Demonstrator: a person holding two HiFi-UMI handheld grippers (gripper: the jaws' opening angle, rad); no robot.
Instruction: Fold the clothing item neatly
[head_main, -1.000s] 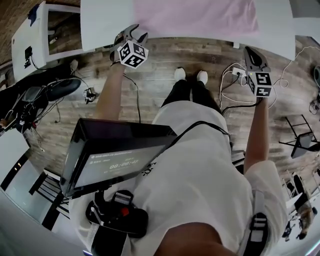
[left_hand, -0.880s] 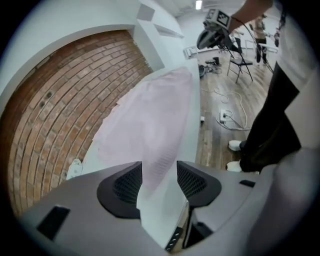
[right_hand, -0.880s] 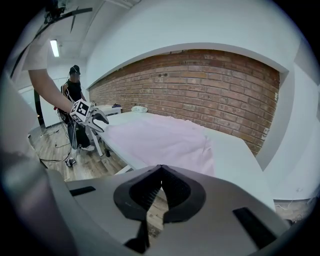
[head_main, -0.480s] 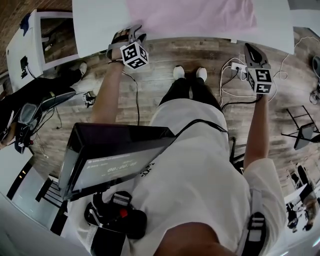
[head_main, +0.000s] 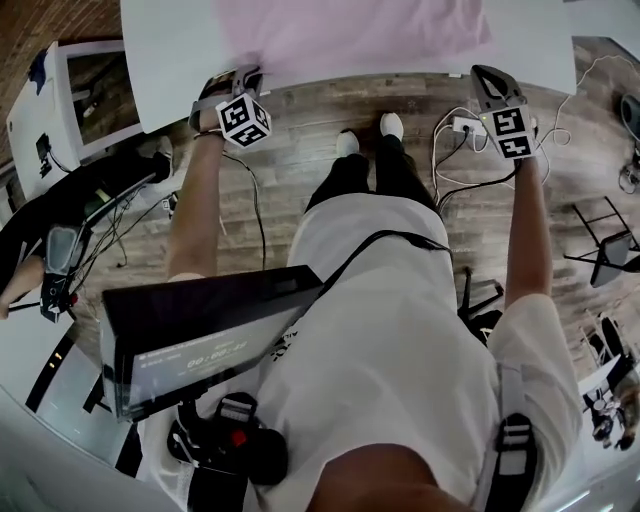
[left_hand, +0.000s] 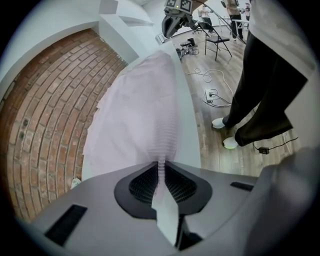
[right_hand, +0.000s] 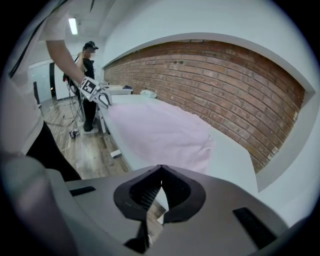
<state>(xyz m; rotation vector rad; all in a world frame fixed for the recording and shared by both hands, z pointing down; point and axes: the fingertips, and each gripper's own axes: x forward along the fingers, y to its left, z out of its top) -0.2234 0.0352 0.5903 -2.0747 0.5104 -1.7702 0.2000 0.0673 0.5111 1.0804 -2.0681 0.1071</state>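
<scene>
Jaws of the left gripper (left_hand: 161, 167), just closing, pinch the near hem of the pink garment (left_hand: 140, 100) spread on the tabletop (left_hand: 189, 120); the right gripper (right_hand: 159, 172) is closed empty, so we should next open it and grasp the hem level.

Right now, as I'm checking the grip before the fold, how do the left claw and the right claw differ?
The left claw has just been closing and pinches the edge of the pink garment, which bunches into pleats at its tips; the right claw is shut on nothing. The left claw touches the garment; the right claw only points toward it, with the garment lying ahead. Both are at the near edge of the white table.
</scene>
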